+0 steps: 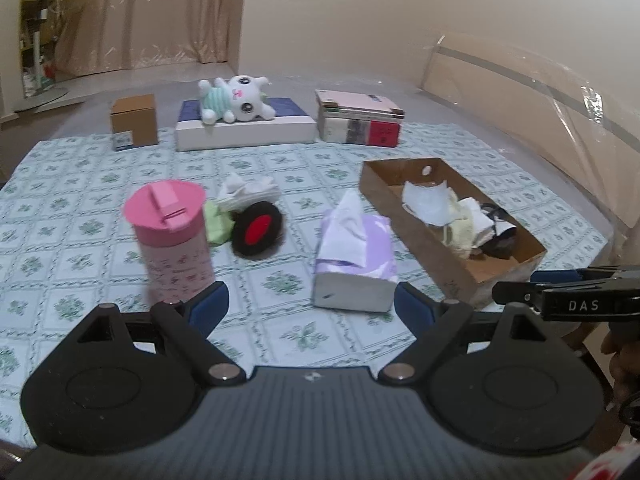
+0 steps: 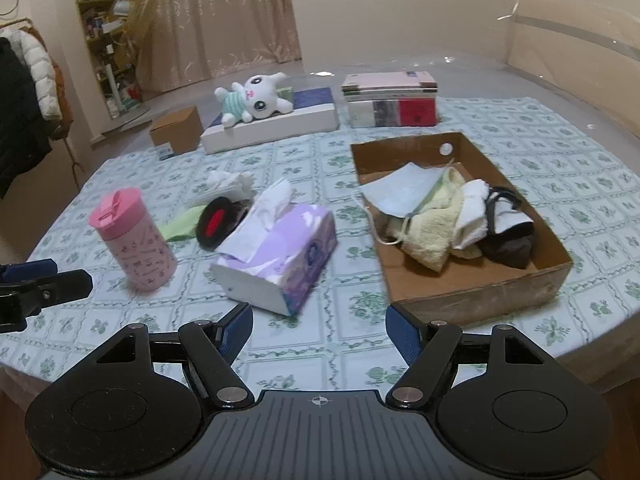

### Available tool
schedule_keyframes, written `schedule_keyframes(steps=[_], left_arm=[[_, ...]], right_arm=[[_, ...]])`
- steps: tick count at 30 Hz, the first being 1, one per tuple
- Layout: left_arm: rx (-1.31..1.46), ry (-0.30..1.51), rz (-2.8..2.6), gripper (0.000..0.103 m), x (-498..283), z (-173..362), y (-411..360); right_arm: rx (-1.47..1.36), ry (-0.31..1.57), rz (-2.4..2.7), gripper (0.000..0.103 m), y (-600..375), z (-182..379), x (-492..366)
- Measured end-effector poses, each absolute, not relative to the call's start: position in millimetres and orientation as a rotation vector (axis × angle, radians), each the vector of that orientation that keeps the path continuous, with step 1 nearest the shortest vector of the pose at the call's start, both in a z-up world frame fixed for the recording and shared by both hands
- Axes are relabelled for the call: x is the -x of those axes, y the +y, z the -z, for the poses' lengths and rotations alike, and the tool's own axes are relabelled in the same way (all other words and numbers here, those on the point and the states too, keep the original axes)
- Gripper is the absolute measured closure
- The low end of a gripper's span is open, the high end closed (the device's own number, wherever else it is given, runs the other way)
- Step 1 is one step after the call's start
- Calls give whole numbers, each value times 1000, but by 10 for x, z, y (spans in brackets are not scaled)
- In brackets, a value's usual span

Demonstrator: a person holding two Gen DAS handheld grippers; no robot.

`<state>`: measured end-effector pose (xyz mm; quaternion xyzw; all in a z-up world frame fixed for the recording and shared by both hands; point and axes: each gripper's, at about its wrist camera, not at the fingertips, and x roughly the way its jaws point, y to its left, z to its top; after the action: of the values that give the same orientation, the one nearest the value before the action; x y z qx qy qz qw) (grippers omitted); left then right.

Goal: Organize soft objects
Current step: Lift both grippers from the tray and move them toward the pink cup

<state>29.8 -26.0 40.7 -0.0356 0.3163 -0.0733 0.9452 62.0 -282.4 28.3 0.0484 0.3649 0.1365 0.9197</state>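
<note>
Over on the left, a pink lidded tumbler (image 2: 134, 240) stands closed beside a purple tissue pack (image 2: 280, 256) with a sheet poking out. Further right, the cardboard tray (image 2: 480, 292) holds a face mask (image 2: 400, 192), a yellow towel (image 2: 428, 236) and dark cloth. Both left gripper (image 1: 312, 308) and right gripper (image 2: 320, 330) hover spread and empty.

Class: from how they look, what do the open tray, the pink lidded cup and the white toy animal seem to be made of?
Open tray: corrugated cardboard, seemingly; matte brown, scuffed walls.
Pink lidded cup: probably plastic; smooth printed body, moulded flip lid.
White toy animal: plush fabric; fuzzy surface, rounded stuffed limbs.
</note>
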Motion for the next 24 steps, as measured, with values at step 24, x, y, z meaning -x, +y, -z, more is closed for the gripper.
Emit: schedule_keyframes(steps=[24], left_arm=[[113, 660, -9, 15, -264, -217, 564]], right_arm=[[-69, 757, -446, 30, -1949, -148, -833]])
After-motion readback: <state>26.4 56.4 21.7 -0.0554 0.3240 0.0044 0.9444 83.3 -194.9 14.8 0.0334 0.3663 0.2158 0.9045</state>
